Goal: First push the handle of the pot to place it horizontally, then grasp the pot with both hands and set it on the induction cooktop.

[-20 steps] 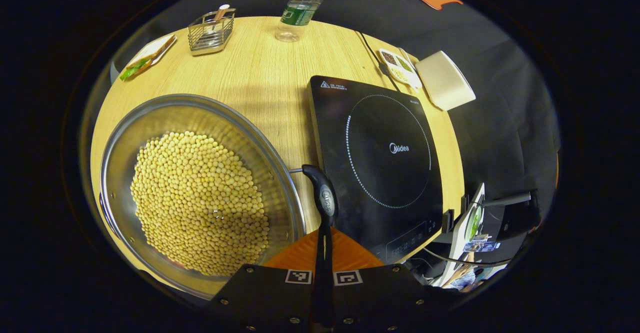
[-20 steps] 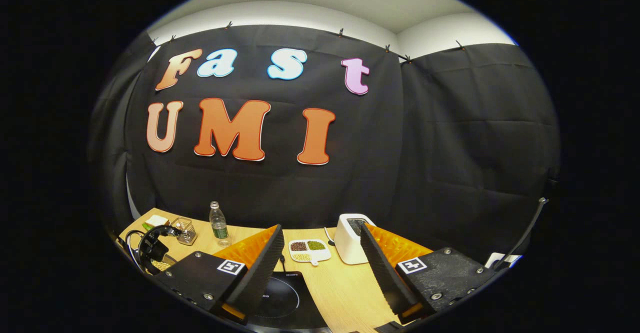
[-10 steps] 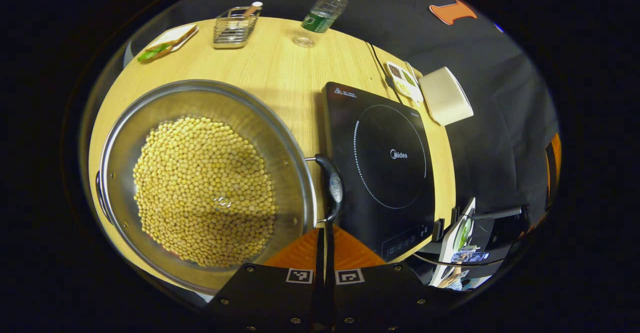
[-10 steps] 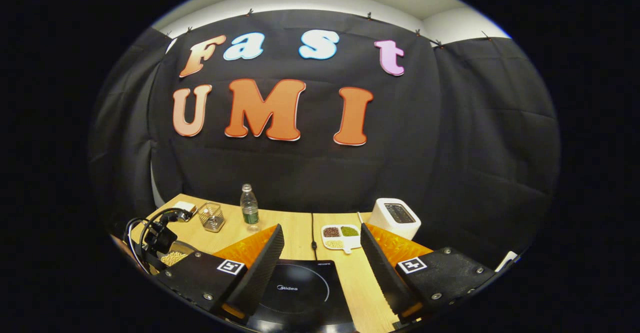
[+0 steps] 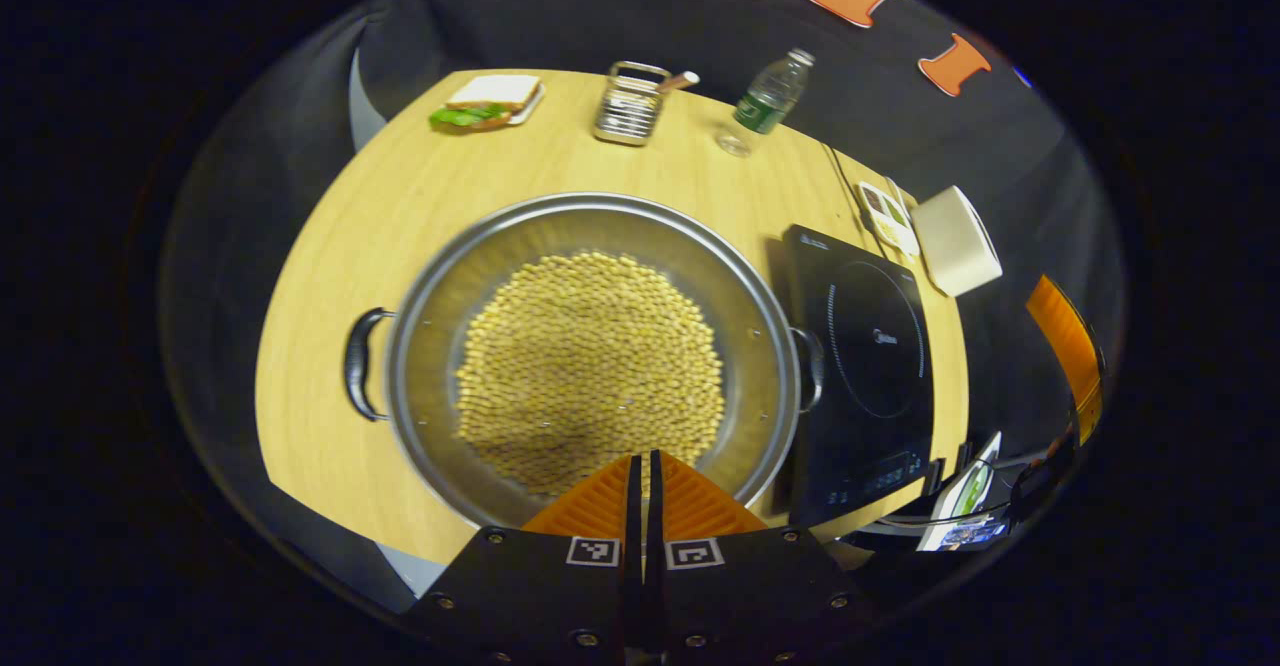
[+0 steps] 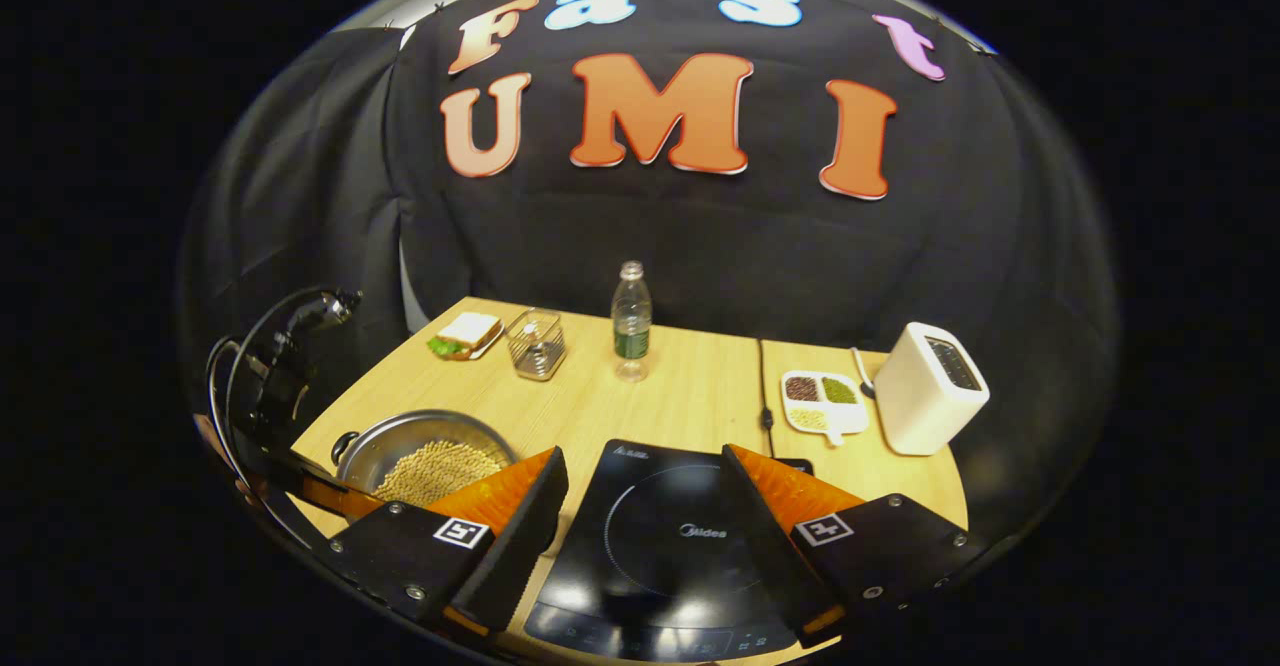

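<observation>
A steel pot full of yellow beans stands on the wooden table, its black handles at the left and right. The right handle lies close to the black induction cooktop. My left gripper is shut with nothing in it and hovers over the pot's near rim. In the right gripper view, my right gripper is open above the near part of the cooktop. The pot sits to its left, with the left gripper beyond it.
Along the far edge stand a sandwich on a plate, a wire basket and a water bottle. A divided dish of beans, a white toaster and a cable lie behind the cooktop.
My left gripper, still shut, has drawn back from the right handle, which has swung round beside the cooktop. The right gripper view has tipped down and now takes in the table.
</observation>
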`<state>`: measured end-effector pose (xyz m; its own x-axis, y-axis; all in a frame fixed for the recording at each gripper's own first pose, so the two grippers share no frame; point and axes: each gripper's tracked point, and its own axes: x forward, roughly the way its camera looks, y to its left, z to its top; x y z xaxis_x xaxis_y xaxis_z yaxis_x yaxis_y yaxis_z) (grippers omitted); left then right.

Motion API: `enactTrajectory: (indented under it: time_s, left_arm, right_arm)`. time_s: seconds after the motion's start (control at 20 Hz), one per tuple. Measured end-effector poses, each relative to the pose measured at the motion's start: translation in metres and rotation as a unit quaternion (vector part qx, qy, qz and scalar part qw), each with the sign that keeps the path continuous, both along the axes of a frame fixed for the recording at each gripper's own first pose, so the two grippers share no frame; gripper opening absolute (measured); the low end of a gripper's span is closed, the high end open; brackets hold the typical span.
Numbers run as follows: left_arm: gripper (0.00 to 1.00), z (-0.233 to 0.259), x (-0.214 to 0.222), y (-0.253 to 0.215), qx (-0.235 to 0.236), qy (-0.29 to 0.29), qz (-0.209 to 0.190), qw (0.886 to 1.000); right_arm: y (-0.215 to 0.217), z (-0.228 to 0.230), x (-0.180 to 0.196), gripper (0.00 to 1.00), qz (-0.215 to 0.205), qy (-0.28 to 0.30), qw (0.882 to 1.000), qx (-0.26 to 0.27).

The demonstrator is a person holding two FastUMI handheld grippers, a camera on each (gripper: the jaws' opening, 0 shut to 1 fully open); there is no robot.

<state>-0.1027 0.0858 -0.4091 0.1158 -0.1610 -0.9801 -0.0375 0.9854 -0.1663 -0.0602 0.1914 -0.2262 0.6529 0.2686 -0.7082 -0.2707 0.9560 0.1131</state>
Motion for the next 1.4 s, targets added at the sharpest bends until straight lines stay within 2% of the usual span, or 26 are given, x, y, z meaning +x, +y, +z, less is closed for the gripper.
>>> enactTrajectory:
  time_s: [0.1, 0.25, 0.5, 0.55, 0.6, 0.65, 0.7, 0.75, 0.8, 0.95, 1.0, 1.2, 1.4]
  left_arm:
    - [0.02, 0.002, 0.003, 0.039, 0.035, -0.009, 0.022, 0.999]
    - [0.02, 0.004, 0.005, 0.096, 0.091, -0.021, 0.034, 0.995]
    - [0.05, 0.007, 0.005, 0.146, 0.117, -0.025, 0.027, 0.992]
    - [0.18, 0.005, 0.005, 0.152, 0.117, -0.024, 0.027, 0.992]
    - [0.39, 0.004, 0.008, 0.158, 0.114, -0.024, 0.028, 0.993]
    - [0.41, 0.004, 0.010, 0.163, 0.110, -0.027, 0.027, 0.993]
    - [0.64, 0.003, 0.013, 0.167, 0.107, -0.031, 0.027, 0.993]
    - [0.74, 0.000, 0.017, 0.169, 0.102, -0.035, 0.027, 0.994]
    - [0.77, -0.003, 0.019, 0.170, 0.099, -0.038, 0.025, 0.994]
    - [0.79, -0.012, 0.028, 0.170, 0.088, -0.043, 0.023, 0.995]
    - [0.83, -0.016, 0.029, 0.170, 0.083, -0.043, 0.024, 0.995]
    - [0.83, -0.028, 0.038, 0.170, 0.077, -0.046, 0.017, 0.996]
    - [0.83, -0.034, 0.047, 0.171, 0.085, -0.055, -0.009, 0.995]
  right_arm:
    - [0.018, -0.018, -0.008, 0.95, 0.022, 0.036, 0.999, -0.005]
    - [0.043, -0.042, -0.022, 0.94, 0.042, 0.095, 0.995, 0.000]
    - [0.071, -0.070, -0.040, 0.94, 0.048, 0.158, 0.986, 0.001]
    - [0.076, -0.076, -0.043, 0.94, 0.049, 0.168, 0.985, -0.002]
    - [0.079, -0.082, -0.044, 0.94, 0.048, 0.176, 0.983, -0.006]
    - [0.082, -0.090, -0.047, 0.92, 0.048, 0.186, 0.981, -0.011]
    - [0.084, -0.095, -0.048, 0.92, 0.049, 0.195, 0.979, -0.017]
    - [0.086, -0.100, -0.051, 0.92, 0.050, 0.205, 0.977, -0.020]
    - [0.090, -0.105, -0.053, 0.92, 0.051, 0.215, 0.975, -0.020]
    - [0.098, -0.121, -0.057, 0.84, 0.049, 0.234, 0.971, -0.026]
    - [0.099, -0.127, -0.059, 0.83, 0.049, 0.244, 0.968, -0.032]
    - [0.102, -0.142, -0.066, 0.82, 0.041, 0.277, 0.959, -0.048]
    - [0.102, -0.156, -0.067, 0.69, 0.029, 0.299, 0.952, -0.054]
